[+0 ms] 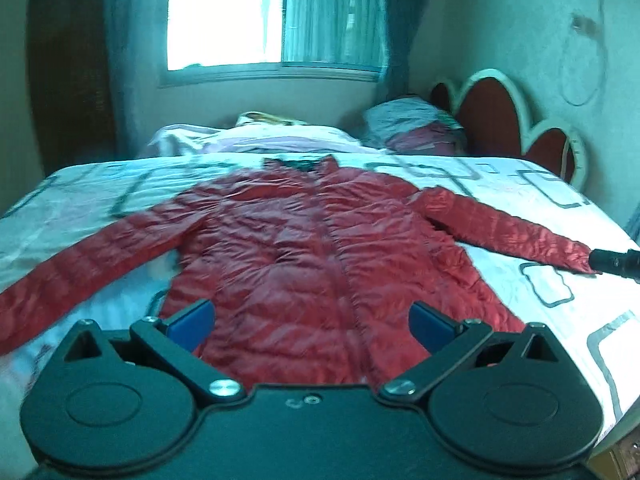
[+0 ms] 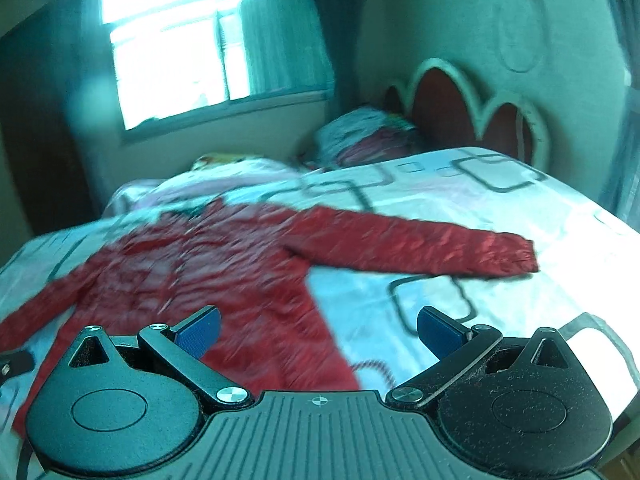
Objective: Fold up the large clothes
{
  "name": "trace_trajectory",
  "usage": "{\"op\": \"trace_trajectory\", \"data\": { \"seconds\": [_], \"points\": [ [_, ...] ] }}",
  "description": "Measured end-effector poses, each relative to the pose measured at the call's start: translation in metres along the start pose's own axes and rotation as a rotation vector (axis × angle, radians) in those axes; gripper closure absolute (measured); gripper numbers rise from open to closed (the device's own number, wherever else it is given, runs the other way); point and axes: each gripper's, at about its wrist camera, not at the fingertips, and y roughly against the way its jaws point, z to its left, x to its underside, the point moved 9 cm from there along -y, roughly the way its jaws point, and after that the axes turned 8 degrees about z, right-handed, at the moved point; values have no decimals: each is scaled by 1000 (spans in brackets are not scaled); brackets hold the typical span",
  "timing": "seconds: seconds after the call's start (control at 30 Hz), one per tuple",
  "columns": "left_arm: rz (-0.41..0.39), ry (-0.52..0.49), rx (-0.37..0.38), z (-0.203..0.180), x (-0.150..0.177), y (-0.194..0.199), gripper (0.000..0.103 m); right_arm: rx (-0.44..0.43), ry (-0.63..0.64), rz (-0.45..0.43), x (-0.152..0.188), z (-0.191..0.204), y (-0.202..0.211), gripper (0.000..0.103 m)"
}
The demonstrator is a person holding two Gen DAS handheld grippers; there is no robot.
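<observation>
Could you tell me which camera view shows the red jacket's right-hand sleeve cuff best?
The right wrist view: the sleeve cuff lies whole and unobstructed on the bed sheet, though slightly blurred. In the left wrist view, the cuff sits at the frame's edge, partly hidden by a dark object.

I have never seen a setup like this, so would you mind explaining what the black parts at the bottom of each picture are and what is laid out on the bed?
There is no robot here: a person holds a two-finger gripper in each hand, and each carries a fisheye camera looking forward along its fingers. The black parts are those grippers seen from behind. One picture is from the left gripper, the other from the right gripper. Both stand open, blue pads apart, holding nothing. On the bed, with its patterned white cover, lies a red puffer jacket, flat, front up, both sleeves spread out. It is not yet folded. Pillows and a red headboard sit behind, under a bright window.
</observation>
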Motion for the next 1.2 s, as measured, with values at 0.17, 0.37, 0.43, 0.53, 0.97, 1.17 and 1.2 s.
{"op": "trace_trajectory", "data": {
  "seconds": [0.17, 0.37, 0.43, 0.53, 0.97, 1.17, 1.2],
  "points": [
    [-47, -35, -5, -14, -18, -25, 1, 55, -96, -23, -19, -44, -18, 0],
    [-65, -31, -50, -34, -42, -68, 2, 90, -184, -15, -41, -100, -61, 31],
    [-78, -33, -74, -41, -52, -82, 3, 85, -230, 6, -44, -118, -83, 34],
    [-57, -35, -69, -54, -69, -103, 6, 81, -311, 28, -51, -152, -118, 34],
    [77, -20, -31, -95, -103, -190, 2, 14, -683, 94, -25, -255, -206, 49],
    [131, -21, -37, -78, -100, -205, 4, 46, -695, 52, -37, -264, -211, 50],
    [139, -18, -30, -72, -100, -207, 5, 66, -675, 55, -40, -262, -213, 54]
  ]
}}
